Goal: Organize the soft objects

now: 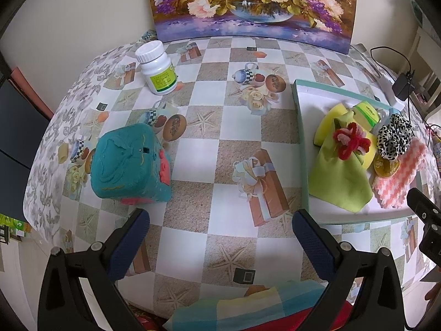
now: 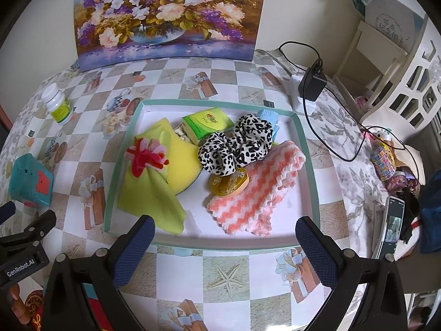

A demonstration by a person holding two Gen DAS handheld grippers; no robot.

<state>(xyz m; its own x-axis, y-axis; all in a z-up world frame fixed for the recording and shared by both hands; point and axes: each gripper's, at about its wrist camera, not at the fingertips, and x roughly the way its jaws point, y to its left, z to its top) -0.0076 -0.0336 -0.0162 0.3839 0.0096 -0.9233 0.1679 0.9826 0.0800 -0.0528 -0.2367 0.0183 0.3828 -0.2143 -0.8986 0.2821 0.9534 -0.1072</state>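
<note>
**Both grippers spread wide and holding nothing over the table**

The left gripper has its fingers wide apart with only the checked tablecloth between them. A teal soft cube lies just beyond its left fingertip, not touching; the cube's far side is hidden.

The right gripper is likewise spread and empty, its tips at the near rim of the tray. Ahead between the fingers lie a green cloth under a red pompom, a yellow sponge, a leopard scrunchie and a pink striped cloth. A blue cloth is mostly hidden behind the scrunchie.
</note>
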